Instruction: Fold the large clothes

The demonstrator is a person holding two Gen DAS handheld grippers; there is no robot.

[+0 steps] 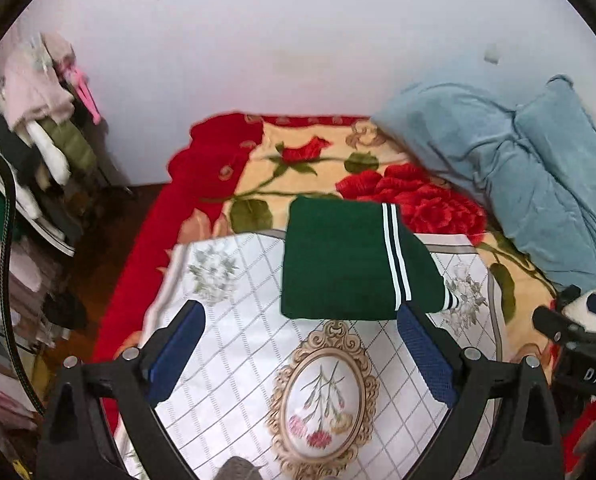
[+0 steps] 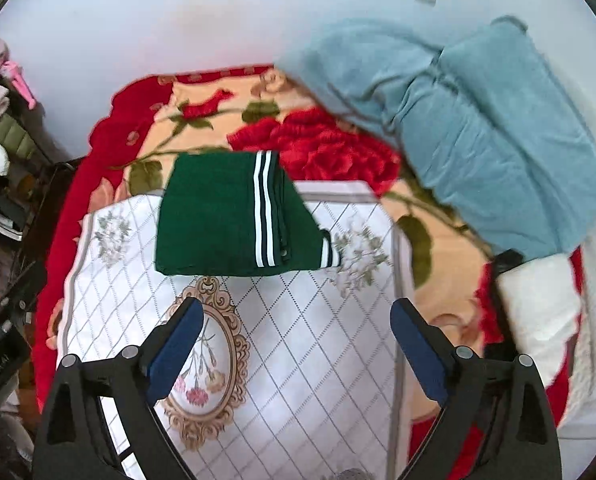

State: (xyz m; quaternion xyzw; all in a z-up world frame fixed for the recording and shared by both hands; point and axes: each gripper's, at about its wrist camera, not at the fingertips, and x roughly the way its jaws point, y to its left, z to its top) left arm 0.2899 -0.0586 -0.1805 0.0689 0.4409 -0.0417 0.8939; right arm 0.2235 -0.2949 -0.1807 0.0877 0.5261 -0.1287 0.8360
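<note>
The dark green knit garment with white stripes [image 1: 338, 260] lies as a compact rectangle at the far end of the white diamond-quilted mat with an oval flower medallion [image 1: 234, 344], its striped band on the right side and its far edge overhanging onto the red-and-cream rose-patterned blanket [image 1: 258, 176] on the bed; I judge the fold finished, since no loose sleeve or hem shows; my left gripper [image 1: 300, 340] sits over the near half of the mat with its blue-padded fingers wide apart and nothing between them, clear of the cloth so the stack is not disturbed; my right gripper [image 2: 296, 336] is likewise spread wide and empty, just short of the garment's near edge; the crumpled pale blue fleece blanket [image 2: 478, 120] is heaped at the right, off the mat, which leaves folding room.
</note>
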